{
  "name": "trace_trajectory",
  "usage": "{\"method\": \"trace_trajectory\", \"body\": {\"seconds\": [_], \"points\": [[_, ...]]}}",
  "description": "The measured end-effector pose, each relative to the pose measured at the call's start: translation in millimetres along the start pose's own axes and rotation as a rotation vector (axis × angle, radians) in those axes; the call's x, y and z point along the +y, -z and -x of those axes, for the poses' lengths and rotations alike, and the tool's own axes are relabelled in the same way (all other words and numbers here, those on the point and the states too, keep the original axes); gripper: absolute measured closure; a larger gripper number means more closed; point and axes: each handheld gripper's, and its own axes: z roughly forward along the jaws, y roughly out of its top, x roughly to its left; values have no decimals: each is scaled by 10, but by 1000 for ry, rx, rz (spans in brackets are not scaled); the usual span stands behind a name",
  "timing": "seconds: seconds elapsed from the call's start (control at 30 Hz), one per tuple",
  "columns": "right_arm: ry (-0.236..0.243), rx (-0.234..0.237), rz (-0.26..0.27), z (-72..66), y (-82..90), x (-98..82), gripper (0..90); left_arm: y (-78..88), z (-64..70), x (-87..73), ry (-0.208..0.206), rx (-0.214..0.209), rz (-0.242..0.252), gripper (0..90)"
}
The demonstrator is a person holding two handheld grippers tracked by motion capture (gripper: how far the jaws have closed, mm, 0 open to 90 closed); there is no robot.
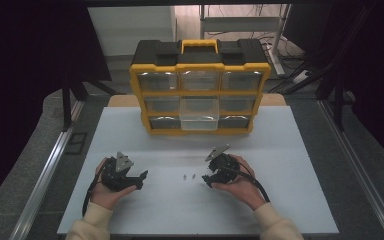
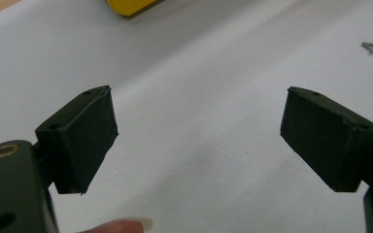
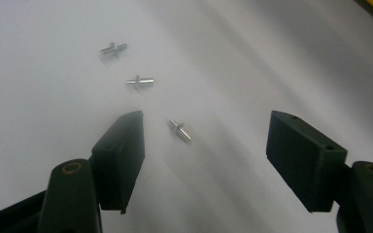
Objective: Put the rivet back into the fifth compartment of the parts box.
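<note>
Right gripper [image 3: 204,141], jaws wide and holding nothing, frames the nearest of 3 metal pins [image 3: 180,130] at frame centre. Left gripper [image 2: 199,141], lower left in the high view, also gapes wide over bare white table [image 2: 199,73].

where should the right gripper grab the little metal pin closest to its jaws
Probably across its shaft, coming straight down. The nearest pin lies flat on the white table, apart from the other two pins, and sits nearer one pad of the open right gripper, so centre first.

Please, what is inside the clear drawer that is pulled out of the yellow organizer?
The pulled-out clear drawer in the yellow organizer seems to hold nothing, though glare on its walls hides any small part. The small metal pins lie on the table.
</note>
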Motion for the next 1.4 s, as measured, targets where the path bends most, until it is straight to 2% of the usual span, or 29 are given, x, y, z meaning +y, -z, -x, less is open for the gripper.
{"method": "trace_trajectory", "body": {"seconds": [0.27, 0.47, 0.63, 0.8, 0.97, 1.1, 1.4], "points": [[19, 13, -20, -33, -128, 48, 327, -9, 6, 0, -1, -3, -5, 138], [21, 39, -29, -72, -217, 113, 440, 1, 4, 1, -1, -4, 0, 138], [18, 43, -55, -88, -250, 118, 490, 10, -6, -7, 12, -2, 11, 138], [-4, 86, -70, -72, -243, 124, 624, 12, -3, -7, 1, -2, 1, 138], [-13, 82, -84, -66, -227, 125, 754, 8, -1, -9, 9, 0, 9, 137], [-21, 87, -90, -76, -221, 124, 816, 10, 1, -9, 3, -1, 3, 138], [-2, 81, -85, -79, -222, 123, 828, 7, 0, -10, 5, 0, 6, 138]]}}
